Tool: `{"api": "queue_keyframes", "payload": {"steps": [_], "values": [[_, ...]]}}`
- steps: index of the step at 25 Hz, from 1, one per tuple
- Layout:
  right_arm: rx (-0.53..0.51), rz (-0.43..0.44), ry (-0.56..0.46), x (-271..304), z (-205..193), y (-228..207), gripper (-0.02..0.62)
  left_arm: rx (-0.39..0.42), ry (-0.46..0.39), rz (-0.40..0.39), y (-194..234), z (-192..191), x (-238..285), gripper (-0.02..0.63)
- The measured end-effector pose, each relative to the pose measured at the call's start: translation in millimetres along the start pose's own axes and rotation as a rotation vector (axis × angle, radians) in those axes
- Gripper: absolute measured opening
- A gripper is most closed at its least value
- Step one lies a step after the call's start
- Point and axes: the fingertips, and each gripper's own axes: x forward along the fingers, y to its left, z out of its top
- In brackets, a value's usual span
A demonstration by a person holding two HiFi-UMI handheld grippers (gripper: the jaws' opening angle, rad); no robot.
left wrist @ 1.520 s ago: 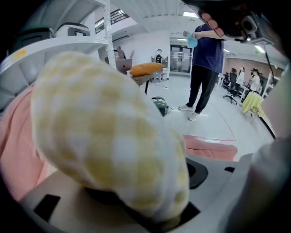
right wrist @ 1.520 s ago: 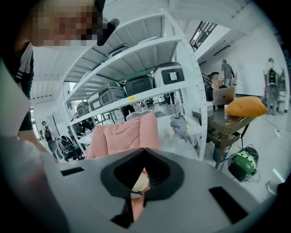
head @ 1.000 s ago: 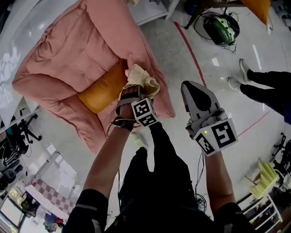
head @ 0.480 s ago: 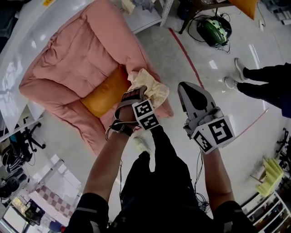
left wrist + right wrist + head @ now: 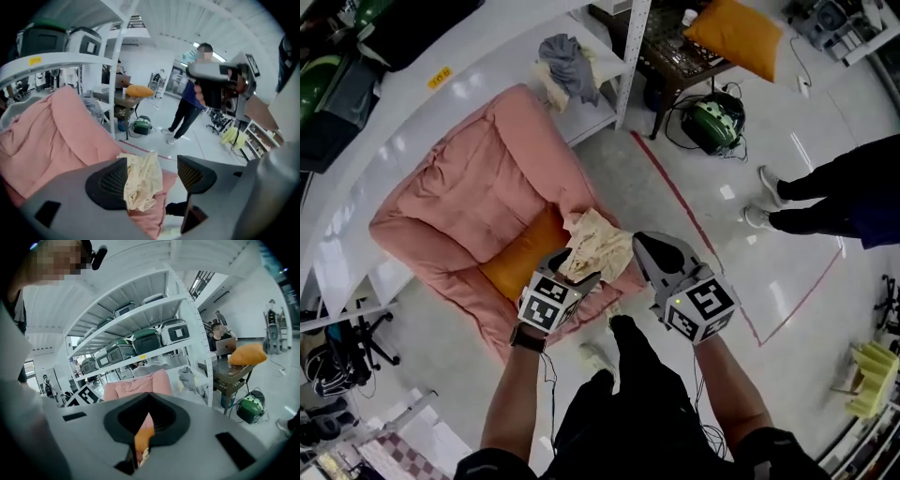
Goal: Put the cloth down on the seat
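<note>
left arm: bare forearm [image 5: 514,398] reaches forward and down toward the seat, black band at the wrist
left gripper [image 5: 584,278]: low over the seat's near rim, marker cube facing up
left jaws: spread wide, gripping nothing
right arm: forearm [image 5: 729,394] held out beside the left one, a little further from the seat
right gripper [image 5: 645,246]: over the floor just beside the seat's corner, tip aimed at the seat
right jaws: pressed together at the tips, nothing between them
cloth [image 5: 600,246]: cream, crumpled, lying on the seat's near rim, touching the orange cushion [image 5: 520,267]
seat [image 5: 478,202]: pink padded, on the floor against white shelving [image 5: 623,56]
left gripper view only: left gripper [image 5: 151,165] frames the cloth [image 5: 140,180] in the gap between its pads; one fold overlaps the pad at the view's left, can't tell if it touches; the cloth sags over the pink edge [image 5: 56,131]; the right gripper [image 5: 220,89] shows high at the right
right gripper view only: right gripper [image 5: 149,397] closed tip to tip; a slit below the tips shows a strip of the orange cushion [image 5: 143,437]; green cases [image 5: 150,341] on upper shelves
head view only: both forearms and cubes together, red floor line [image 5: 694,225], grey rag [image 5: 567,58] on a low shelf
bystander: legs in dark trousers [image 5: 834,187] on the floor, well apart from the seat; seen standing in the left gripper view [image 5: 187,112]
other: second orange cushion [image 5: 733,33] on a dark table, green bag [image 5: 715,122] on the floor below it
</note>
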Motion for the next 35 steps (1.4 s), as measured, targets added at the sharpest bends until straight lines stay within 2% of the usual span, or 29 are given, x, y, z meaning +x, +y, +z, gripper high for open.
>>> {"api": "queue_keyframes", "payload": {"steps": [9,12,14,22,35], "values": [[-0.020,0.030,-0.010,-20.2,22.5,58.1,0.003,-0.165,-0.328,0.148,-4.0,49.5,-121.0,0.116],[-0.039,0.036,-0.026,-27.0,34.2,76.7,0.003,-0.200,-0.436,0.174,-13.1,65.2,-157.0,0.039],[-0.049,0.044,-0.040,-33.2,42.6,90.1,0.003,-0.207,-0.496,0.192,-21.6,73.7,-179.8,0.011],[-0.110,0.079,-0.112,-57.2,77.2,141.9,0.003,-0.207,-0.657,0.255,-46.1,92.4,-263.8,0.006],[-0.174,0.073,-0.223,-103.4,127.0,188.1,0.003,-0.182,-0.768,0.324,-84.9,97.3,-347.2,0.006]]}}
